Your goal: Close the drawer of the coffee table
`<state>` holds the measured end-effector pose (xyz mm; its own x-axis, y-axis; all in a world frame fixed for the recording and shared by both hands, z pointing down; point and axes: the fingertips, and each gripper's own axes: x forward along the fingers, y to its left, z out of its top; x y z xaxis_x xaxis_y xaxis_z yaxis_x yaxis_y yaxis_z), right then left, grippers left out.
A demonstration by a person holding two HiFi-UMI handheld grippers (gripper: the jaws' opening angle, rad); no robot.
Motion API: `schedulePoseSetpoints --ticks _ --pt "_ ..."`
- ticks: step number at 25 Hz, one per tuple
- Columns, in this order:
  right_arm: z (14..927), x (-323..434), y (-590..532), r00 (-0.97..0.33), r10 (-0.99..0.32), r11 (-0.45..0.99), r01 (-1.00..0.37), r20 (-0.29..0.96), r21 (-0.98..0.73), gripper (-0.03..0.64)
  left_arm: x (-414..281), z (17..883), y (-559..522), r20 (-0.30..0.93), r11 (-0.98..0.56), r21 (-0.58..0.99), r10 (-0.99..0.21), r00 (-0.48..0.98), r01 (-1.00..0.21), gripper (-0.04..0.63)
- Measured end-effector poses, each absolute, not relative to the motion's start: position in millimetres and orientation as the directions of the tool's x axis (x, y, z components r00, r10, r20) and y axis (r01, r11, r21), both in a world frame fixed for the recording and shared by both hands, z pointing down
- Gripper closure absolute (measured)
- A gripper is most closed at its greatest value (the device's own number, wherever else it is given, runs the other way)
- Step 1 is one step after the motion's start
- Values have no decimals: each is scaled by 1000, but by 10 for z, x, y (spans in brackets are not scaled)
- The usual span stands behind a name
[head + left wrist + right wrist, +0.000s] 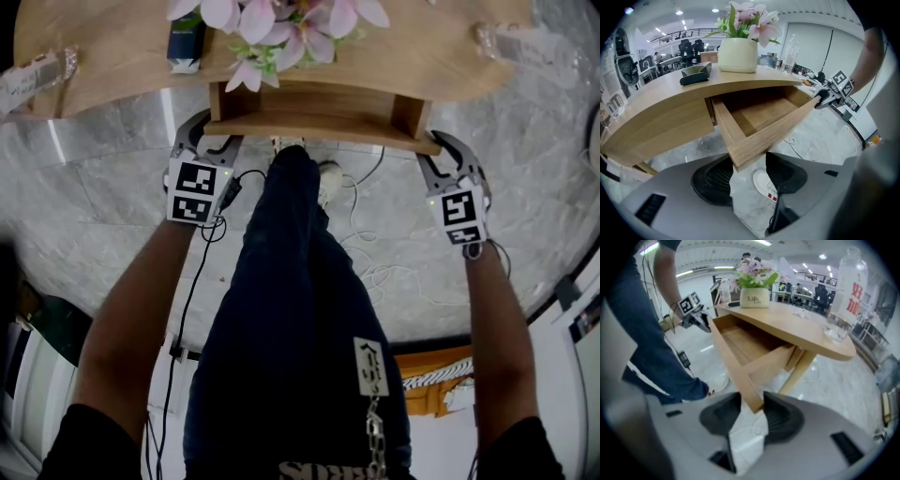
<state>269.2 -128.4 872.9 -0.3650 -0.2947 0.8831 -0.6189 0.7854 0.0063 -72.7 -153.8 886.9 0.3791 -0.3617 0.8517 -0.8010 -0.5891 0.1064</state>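
The left tool pinches the left front corner of the drawer, and the right tool pinches its right front corner. The drawer stands pulled well out from under the counter. Pushing one corner harder than the other would likely skew the drawer and jam it. Tool tips astride the drawer front could get trapped against the counter edge behind it. A slam might rock the flower pot above the drawer.
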Motion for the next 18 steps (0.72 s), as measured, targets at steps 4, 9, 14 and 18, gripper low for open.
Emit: schedulePoseSetpoints --ticks 4,9,14,18 --pt "8731 2707 -1487 -353 -319 767 -642 880 21 446 -712 8881 -1749 847 -597 108 -364 388 -795 356" --pt "8734 2727 -1895 -346 -352 748 -662 870 40 439 -699 8873 -2132 828 -574 117 -394 399 -810 354" --pt "8727 2750 -2148 -336 -381 729 -682 861 57 430 -674 8868 -2364 805 -568 131 -417 422 -812 353" --pt "8756 2809 -2207 -333 -384 649 -760 861 -4 417 -689 8902 -2368 800 -470 207 -424 425 -858 344"
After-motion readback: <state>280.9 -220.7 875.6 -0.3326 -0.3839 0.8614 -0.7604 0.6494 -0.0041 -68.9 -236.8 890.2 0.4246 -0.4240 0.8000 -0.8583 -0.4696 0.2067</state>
